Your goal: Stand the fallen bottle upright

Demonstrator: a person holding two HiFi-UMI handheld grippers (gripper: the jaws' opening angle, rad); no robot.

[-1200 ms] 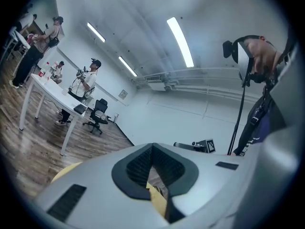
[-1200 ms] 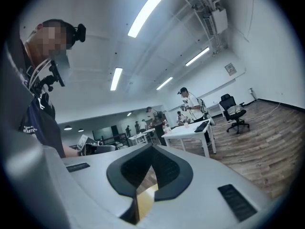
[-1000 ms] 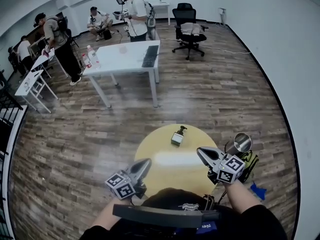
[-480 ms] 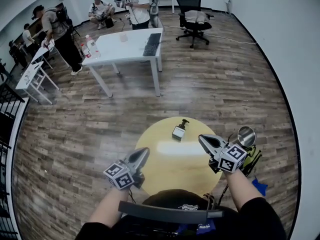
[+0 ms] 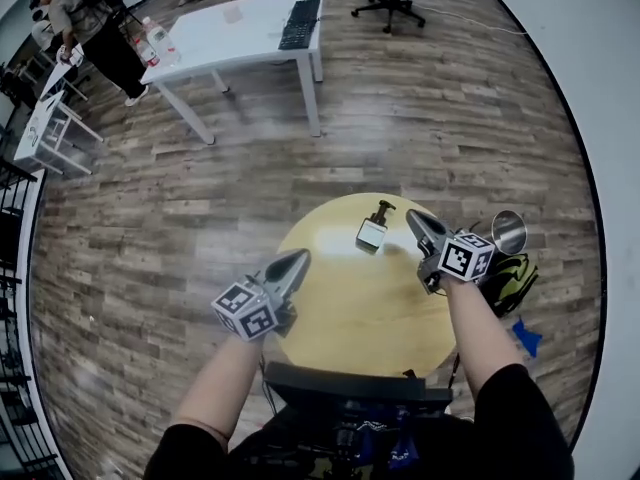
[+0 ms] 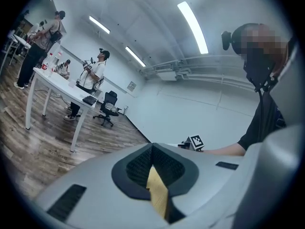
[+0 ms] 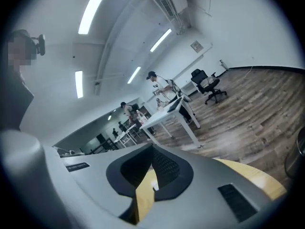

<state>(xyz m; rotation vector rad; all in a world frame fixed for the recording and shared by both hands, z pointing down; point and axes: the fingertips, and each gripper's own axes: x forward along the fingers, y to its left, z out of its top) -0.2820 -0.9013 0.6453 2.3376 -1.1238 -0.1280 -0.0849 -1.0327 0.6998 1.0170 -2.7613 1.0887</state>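
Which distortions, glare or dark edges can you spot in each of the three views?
Head view: the fisheye lens curves the floor planks. Left gripper view: the ceiling light glares, with a dark rim round the picture. Right gripper view: the light strip is blown out and the room looks tilted.

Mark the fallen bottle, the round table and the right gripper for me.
bottle [image 5: 371, 234]: head view, on its body.
round table [image 5: 345, 313]: head view, bare top.
right gripper [image 5: 413, 217]: head view, at jaw tips.
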